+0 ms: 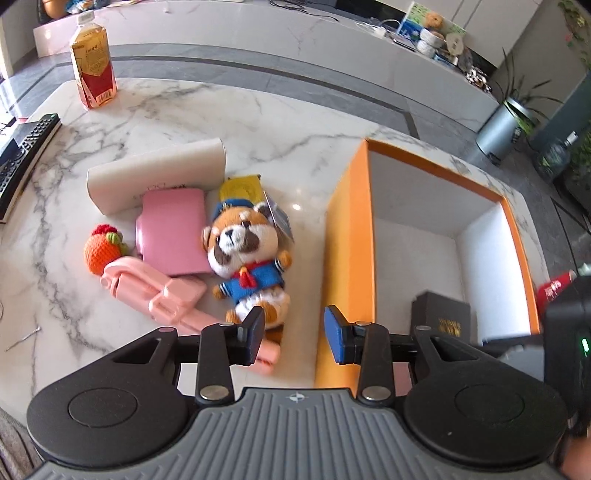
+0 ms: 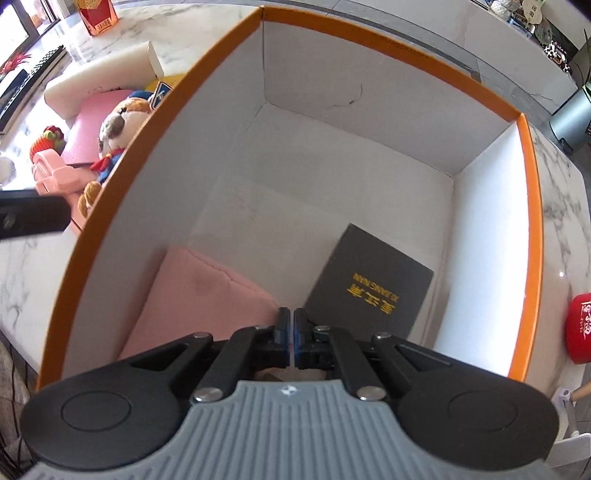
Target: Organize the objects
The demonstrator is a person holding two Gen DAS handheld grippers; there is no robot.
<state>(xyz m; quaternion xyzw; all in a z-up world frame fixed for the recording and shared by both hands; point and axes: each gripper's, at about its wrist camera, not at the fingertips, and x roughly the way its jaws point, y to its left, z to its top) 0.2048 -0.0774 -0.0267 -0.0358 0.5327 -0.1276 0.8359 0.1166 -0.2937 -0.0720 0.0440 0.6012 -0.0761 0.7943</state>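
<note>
Marble table (image 1: 314, 122): plush toy (image 1: 247, 258) lies head-away; left hand-held gripper (image 1: 294, 334) wide, right (image 2: 289, 325) closed

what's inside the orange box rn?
Inside the orange box: a pink pouch and a black booklet with gold lettering, side by side. The right gripper hides the near floor.

The bench (image 1: 177, 110) is white marble with grey veins and a rounded far edge, glossy where daylight strikes it. Beyond that edge the floor (image 1: 258, 70) is grey tile crossed by a darker band. A long, low white marble ledge (image 1: 229, 26) runs behind it, cluttered at its right end with small items too blurred to name. Off the bench's far right corner stands a grey cylindrical planter (image 1: 498, 129) holding a thin-leaved green plant (image 1: 524, 92), against a pale wall (image 1: 524, 33).
</note>
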